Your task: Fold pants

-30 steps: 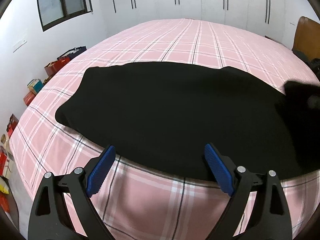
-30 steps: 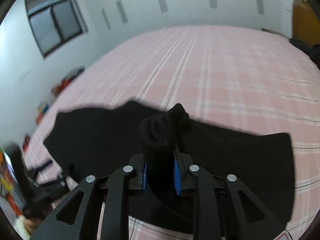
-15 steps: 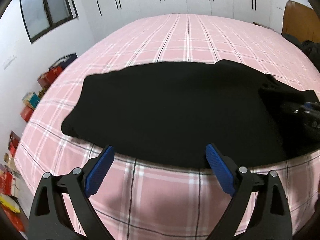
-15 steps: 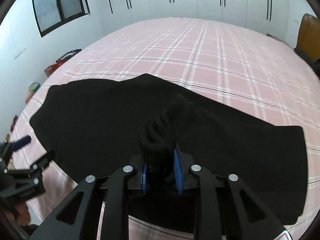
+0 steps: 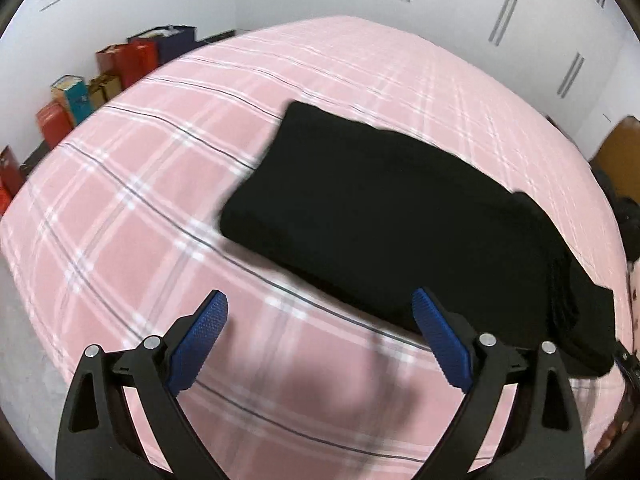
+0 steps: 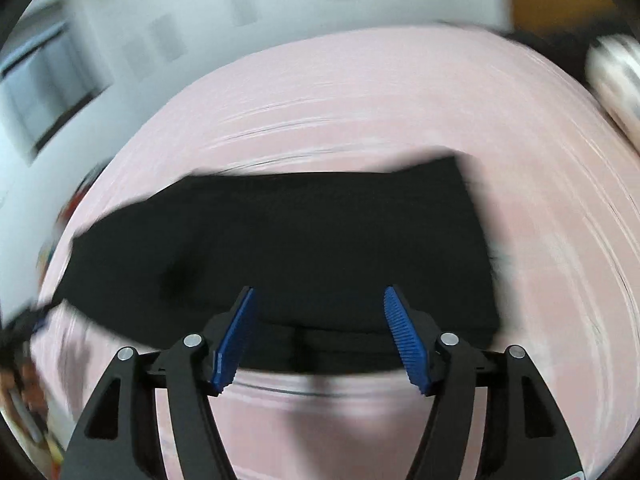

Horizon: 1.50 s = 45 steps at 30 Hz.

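On your far left, a row of red, teal and navy gift bags and boxes [image 5: 100,84] lines the floor against the white wall, beside the bed. Your left gripper [image 5: 320,344] hangs over the near edge of the bed with the pink plaid sheet [image 5: 132,208], its blue-padded fingers [image 5: 198,344] wide apart with nothing between them, only sheet below. Just past its right finger lie the black fabric pants [image 5: 384,216], flat on the bed in a long folded slab that runs away toward the upper left, with a thicker doubled layer at the near right end. In your right wrist view, which is smeared by motion, the pants [image 6: 300,240] stretch across the bed from left to right. Your right gripper [image 6: 320,336] sits over their near edge, its fingers [image 6: 236,340] opening and already well apart; the cloth lies under the gap and neither pad presses on it.
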Available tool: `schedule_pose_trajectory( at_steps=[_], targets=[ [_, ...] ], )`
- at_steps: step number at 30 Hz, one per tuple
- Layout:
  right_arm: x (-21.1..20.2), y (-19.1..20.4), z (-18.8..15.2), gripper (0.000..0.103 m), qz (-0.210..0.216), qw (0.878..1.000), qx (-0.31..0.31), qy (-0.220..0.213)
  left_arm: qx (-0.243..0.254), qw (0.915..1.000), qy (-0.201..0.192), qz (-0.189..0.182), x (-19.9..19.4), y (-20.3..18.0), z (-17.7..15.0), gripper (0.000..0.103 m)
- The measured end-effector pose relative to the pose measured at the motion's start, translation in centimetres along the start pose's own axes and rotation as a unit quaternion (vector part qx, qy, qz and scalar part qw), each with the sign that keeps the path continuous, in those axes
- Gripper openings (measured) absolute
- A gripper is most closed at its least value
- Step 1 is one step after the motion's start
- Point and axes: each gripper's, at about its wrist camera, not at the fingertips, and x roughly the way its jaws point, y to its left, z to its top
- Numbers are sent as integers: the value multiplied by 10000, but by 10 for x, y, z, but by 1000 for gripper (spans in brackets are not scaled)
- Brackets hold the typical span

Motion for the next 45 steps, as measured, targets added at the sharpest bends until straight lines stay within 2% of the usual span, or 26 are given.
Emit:
schedule_pose_trajectory(
  at_steps=[2, 4, 8, 10, 11, 12, 13, 17, 22, 25, 28, 30, 31, 32, 34, 35, 36, 38, 41, 43, 45],
  targets=[
    [-3, -49, 4, 66, 27, 9972, 745, -9, -55, 10000, -38, 29, -1, 2, 0, 92],
    [7, -79, 8, 66, 279, 9917, 1246, 140, -197, 9998, 3, -82, 1, 2, -2, 92],
    [36, -91, 5, 69, 889, 9809, 1678, 420, -492, 9980, 156, -364, 6, -9, -7, 92],
    [45, -76, 3, 75, 856, 9835, 1564, 319, -423, 9984, 150, -351, 3, -20, -10, 92],
    [46, -69, 4, 72, 873, 9862, 1383, 271, -336, 9988, 151, -335, 3, -28, -12, 92],
    [49, -61, 4, 40, 894, 9882, 1214, 284, -270, 9991, 162, -301, 3, -35, -13, 92],
    [49, -55, 7, 26, 1057, 9868, 1189, 316, -249, 9991, 176, -289, 5, -38, -13, 92],
    [21, -51, 17, 19, 870, 9932, 763, 87, -120, 9992, 276, -282, 6, -59, -14, 92],
    [-8, -78, 29, 15, 629, 9968, 498, -3, 57, 9991, 299, -281, 1, -75, -18, 92],
    [-20, -112, 23, 15, 368, 9969, 698, -43, 60, 9991, 318, -266, -1, -80, -20, 92],
    [-24, -145, 8, 16, 102, 9954, 946, -76, -136, 9985, 434, -291, 3, -73, -21, 92],
    [-12, -148, -3, 25, -77, 9964, 810, 228, -308, 9974, 568, -334, 12, -65, -22, 92],
    [-14, -145, -5, 30, -321, 9965, 721, 282, -382, 9969, 598, -346, 14, -62, -23, 92],
    [-21, -140, -5, 38, -535, 9963, 655, 153, -432, 9967, 601, -336, 15, -60, -23, 92],
    [-49, -118, -5, 50, -1048, 9932, 314, -409, -505, 9964, 580, -343, 15, -56, -22, 92],
    [-59, -104, -5, 56, -1068, 9924, 130, -600, -515, 9965, 559, -354, 14, -55, -22, 92],
    [-67, -88, -7, 57, -974, 9929, -62, -680, -501, 9966, 535, -364, 13, -55, -22, 92],
    [-64, -39, -14, 59, -489, 9950, -766, -425, -410, 9974, 498, -326, 13, -59, -24, 92],
    [-34, 31, -34, 59, 127, 9861, -1658, 35, -428, 9967, 560, -407, 17, -64, -28, 92],
    [-9, 64, -47, 59, 211, 9798, -1972, 250, -476, 9957, 629, -491, 19, -66, -31, 92],
    [15, 79, -51, 59, 194, 9767, -2095, 421, -465, 9956, 626, -526, 17, -66, -32, 92]
  ],
)
